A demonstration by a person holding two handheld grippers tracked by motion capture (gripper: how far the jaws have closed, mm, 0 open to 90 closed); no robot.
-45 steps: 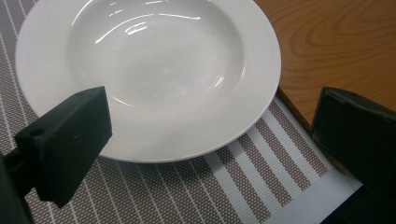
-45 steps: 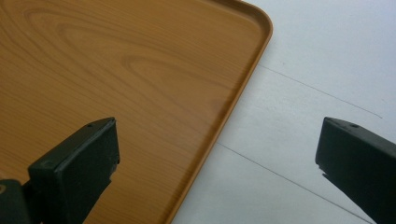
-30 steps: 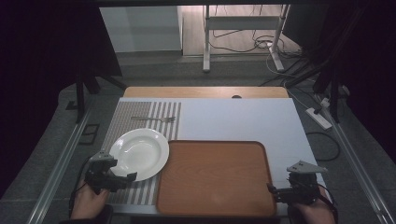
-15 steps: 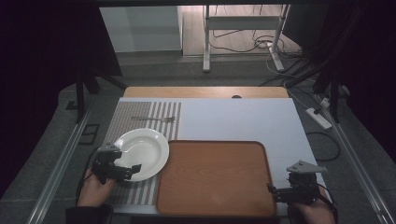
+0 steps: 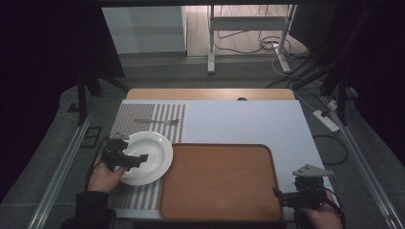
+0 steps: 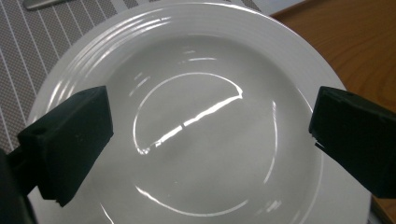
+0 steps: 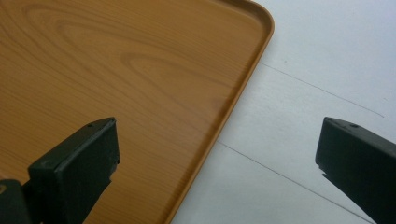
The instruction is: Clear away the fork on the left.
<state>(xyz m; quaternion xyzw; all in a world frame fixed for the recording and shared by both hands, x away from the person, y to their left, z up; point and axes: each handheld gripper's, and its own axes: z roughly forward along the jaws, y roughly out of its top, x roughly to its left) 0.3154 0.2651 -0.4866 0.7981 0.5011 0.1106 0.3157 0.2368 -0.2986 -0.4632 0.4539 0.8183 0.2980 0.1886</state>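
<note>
A white plate [image 5: 145,156] [image 6: 201,121] lies on the striped placemat [image 5: 143,117], touching the left edge of the wooden tray [image 5: 220,181]. My left gripper [image 5: 138,160] [image 6: 210,144] hovers open over the plate's left half, jaws spread wide above its bowl with nothing between them. A fork [image 5: 157,122] rests on the mat beyond the plate. My right gripper [image 5: 279,195] [image 7: 217,170] is open at the tray's near right corner [image 7: 210,140], one jaw over the wood, the other over the white table.
The white tabletop [image 5: 248,121] stretches behind and right of the tray. A wooden strip [image 5: 210,94] runs along the far edge. Metal rails [image 5: 62,167] flank the table. A power strip [image 5: 325,120] lies on the floor at right.
My left gripper has moved forward and right, from the mat's near left edge onto the plate. The right gripper has stayed put.
</note>
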